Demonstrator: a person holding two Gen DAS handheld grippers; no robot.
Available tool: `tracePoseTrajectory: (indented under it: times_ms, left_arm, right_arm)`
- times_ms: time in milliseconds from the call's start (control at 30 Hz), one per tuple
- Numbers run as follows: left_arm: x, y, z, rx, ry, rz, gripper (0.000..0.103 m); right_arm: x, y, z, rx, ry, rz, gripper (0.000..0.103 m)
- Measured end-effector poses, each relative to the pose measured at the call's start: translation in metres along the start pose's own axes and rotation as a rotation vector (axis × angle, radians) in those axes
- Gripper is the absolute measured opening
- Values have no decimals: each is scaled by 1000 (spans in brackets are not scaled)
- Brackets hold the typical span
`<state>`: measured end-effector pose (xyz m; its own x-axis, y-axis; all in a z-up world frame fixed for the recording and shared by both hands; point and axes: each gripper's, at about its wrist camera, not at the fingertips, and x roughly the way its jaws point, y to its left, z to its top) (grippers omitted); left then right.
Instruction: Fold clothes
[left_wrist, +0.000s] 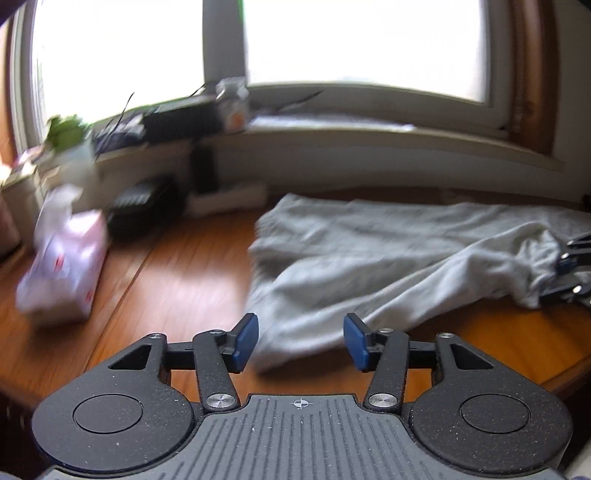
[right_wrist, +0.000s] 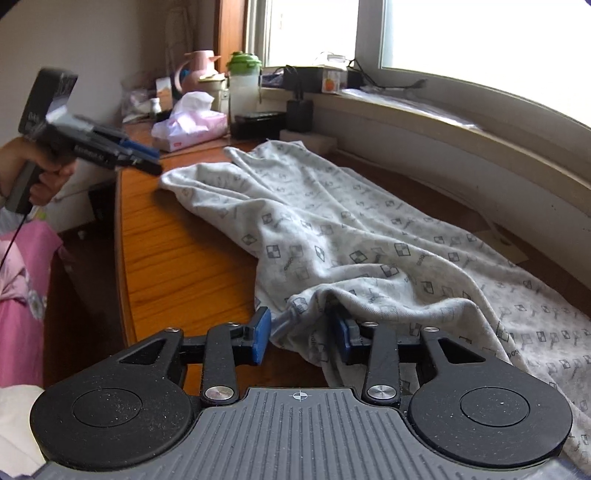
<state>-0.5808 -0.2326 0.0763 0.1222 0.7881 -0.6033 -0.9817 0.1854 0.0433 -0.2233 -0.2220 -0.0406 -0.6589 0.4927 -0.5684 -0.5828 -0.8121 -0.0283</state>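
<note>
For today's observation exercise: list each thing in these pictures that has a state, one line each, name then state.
Garment: unfolded, rumpled on the table.
Table: partly covered.
Left hand-held gripper: open, nothing gripped.
Right hand-held gripper: open, cloth edge bunched between its pads.
Tissue box: open, tissue sticking out.

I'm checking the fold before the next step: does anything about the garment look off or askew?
The grey patterned garment lies rumpled and slanted across the wooden table, not flat. Its near end is bunched between the right gripper's open pads. The left gripper is open, holding nothing.
</note>
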Motion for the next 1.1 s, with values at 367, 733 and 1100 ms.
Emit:
tracePoseTrajectory:
  times_ms: [367, 733, 1100]
  left_arm:
    - [28, 4, -4, 22, 41, 28, 56]
    - [-12, 18, 40, 45, -41, 42, 7]
    - [-9, 42, 25, 74, 120, 107, 12]
  right_arm:
    - [-21, -30, 11, 162, -158, -9, 8]
    - [-43, -34, 12, 216, -169, 32, 6]
    - [-47, -10, -20, 242, -37, 152, 6]
